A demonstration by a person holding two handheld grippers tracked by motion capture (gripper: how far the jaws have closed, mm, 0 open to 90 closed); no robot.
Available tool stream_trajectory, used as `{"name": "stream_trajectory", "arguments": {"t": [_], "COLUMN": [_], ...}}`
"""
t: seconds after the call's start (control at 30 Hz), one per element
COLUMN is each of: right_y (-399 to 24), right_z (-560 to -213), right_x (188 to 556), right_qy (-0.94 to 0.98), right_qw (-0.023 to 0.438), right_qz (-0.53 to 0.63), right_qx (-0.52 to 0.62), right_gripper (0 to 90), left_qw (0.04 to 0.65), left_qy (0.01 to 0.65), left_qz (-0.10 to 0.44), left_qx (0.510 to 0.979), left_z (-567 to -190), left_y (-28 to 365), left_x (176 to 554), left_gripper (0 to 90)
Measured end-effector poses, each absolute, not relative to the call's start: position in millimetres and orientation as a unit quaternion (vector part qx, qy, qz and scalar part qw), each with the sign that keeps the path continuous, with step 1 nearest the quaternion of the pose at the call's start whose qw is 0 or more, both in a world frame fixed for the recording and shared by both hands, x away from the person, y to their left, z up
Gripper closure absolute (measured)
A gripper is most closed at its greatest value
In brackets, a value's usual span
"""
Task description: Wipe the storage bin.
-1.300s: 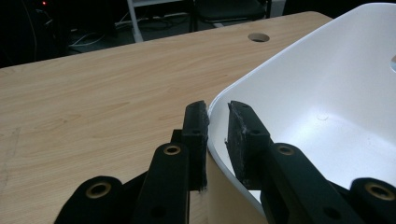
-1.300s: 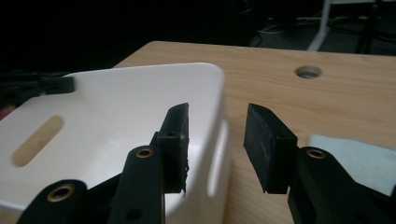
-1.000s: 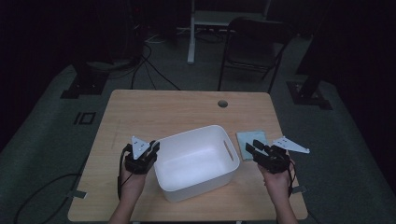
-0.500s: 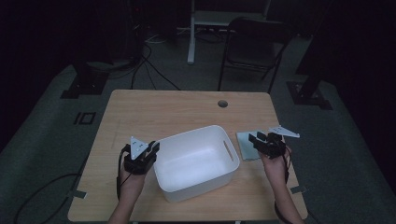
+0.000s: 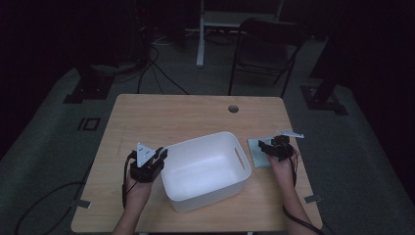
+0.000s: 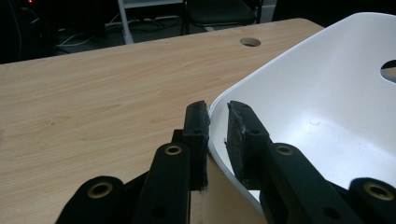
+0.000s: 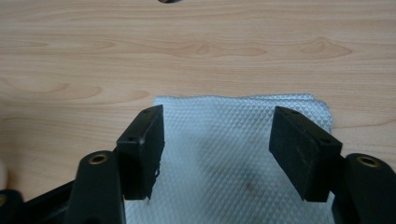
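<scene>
Cloth point(image 7: 233, 154), a pale folded one with a quilted weave and a faint dark spot, lies flat on the bench point(image 5: 195, 112) just to the right of the white tub point(image 5: 205, 169), near the bench's right edge. The right gripper point(image 7: 229, 149) has come forward and down over it since a second ago, and its fingers point(image 7: 144, 149) have just been opening; they now stand wide apart, one to each side above the cloth, with nothing pinched between them. That looks like the set-up for a pickup: they will probably need to sink onto the fabric and close to gather a fold. The left gripper point(image 6: 217, 135) has not moved, its fingers point(image 6: 196, 135) nearly together and clamped on the tub's near rim, one outside the wall and one inside, holding the tub steady. The tub is empty. Likely the cloth is meant for wiping or going into the tub
</scene>
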State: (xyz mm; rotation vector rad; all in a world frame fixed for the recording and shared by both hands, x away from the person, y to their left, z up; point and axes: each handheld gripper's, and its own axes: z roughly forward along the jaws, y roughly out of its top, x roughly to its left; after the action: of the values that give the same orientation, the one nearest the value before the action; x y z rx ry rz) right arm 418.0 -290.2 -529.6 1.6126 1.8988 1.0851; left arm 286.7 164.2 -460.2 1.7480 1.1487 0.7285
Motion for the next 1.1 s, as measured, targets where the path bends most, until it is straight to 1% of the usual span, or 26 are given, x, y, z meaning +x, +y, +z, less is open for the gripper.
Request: {"name": "stream_trajectory", "arguments": {"t": [0.1,0.2,0.27,0.3,0.43,0.47,0.57,0.7,0.73,0.77,0.8,0.83,0.87,0.9,0.93,0.97,1.03,1.07,1.1], "right_y": [-286,-280,-277,-275,-267,-265,-264,-265,-265,-265,-265,-264,-262,-262,-261,-259,-259,-258,-258], "right_z": [-537,-545,-549,-550,-553,-554,-554,-555,-555,-554,-554,-553,-551,-551,-550,-549,-548,-547,-547], "right_x": [424,428,430,429,428,428,428,426,426,425,425,425,424,424,423,423,423,423,423], "right_qy": [0.684,0.692,0.696,0.699,0.709,0.713,0.716,0.717,0.718,0.721,0.721,0.724,0.731,0.731,0.735,0.738,0.739,0.736,0.736], "right_qw": [0.218,0.218,0.222,0.23,0.247,0.254,0.255,0.257,0.257,0.254,0.254,0.252,0.249,0.249,0.246,0.245,0.244,0.242,0.242], "right_qz": [0.372,0.355,0.346,0.342,0.329,0.321,0.32,0.323,0.323,0.323,0.323,0.323,0.324,0.324,0.325,0.324,0.324,0.319,0.319], "right_qx": [0.588,0.59,0.589,0.585,0.573,0.569,0.566,0.561,0.56,0.559,0.559,0.555,0.546,0.546,0.541,0.539,0.539,0.546,0.546], "right_gripper": [29.5,28.8,26.1,25.8,18.9,18.3,18.5,20.8,22.5,26.9,26.9,31.5,43.3,43.3,49.4,61.8,61.8,80.9,80.9], "left_qw": [0.448,0.449,0.448,0.447,0.446,0.446,0.444,0.444,0.444,0.444,0.444,0.445,0.445,0.445,0.445,0.445,0.445,0.447,0.447], "left_qy": [0.465,0.464,0.462,0.462,0.462,0.463,0.463,0.465,0.466,0.466,0.466,0.467,0.467,0.467,0.468,0.468,0.468,0.47,0.47], "left_qz": [0.293,0.294,0.295,0.295,0.295,0.295,0.298,0.298,0.298,0.298,0.298,0.297,0.297,0.297,0.297,0.298,0.298,0.298,0.298], "left_qx": [0.705,0.705,0.706,0.707,0.707,0.707,0.707,0.706,0.705,0.705,0.704,0.704,0.704,0.704,0.703,0.702,0.702,0.701,0.701], "left_z": [-460,-461,-460,-460,-460,-460,-460,-460,-460,-460,-460,-460,-460,-460,-460,-460,-460,-461,-461], "left_y": [164,164,164,164,164,164,163,163,163,163,163,163,163,163,163,163,163,163,163], "left_x": [287,287,287,287,288,288,287,287,287,287,287,287,287,287,287,287,287,286,286], "left_gripper": [77.9,77.9,77.8,77.8,78.0,78.0,78.0,78.1,78.3,78.2,78.2,78.2,78.2,78.2,78.2,78.2,78.2,78.2,78.2]}}
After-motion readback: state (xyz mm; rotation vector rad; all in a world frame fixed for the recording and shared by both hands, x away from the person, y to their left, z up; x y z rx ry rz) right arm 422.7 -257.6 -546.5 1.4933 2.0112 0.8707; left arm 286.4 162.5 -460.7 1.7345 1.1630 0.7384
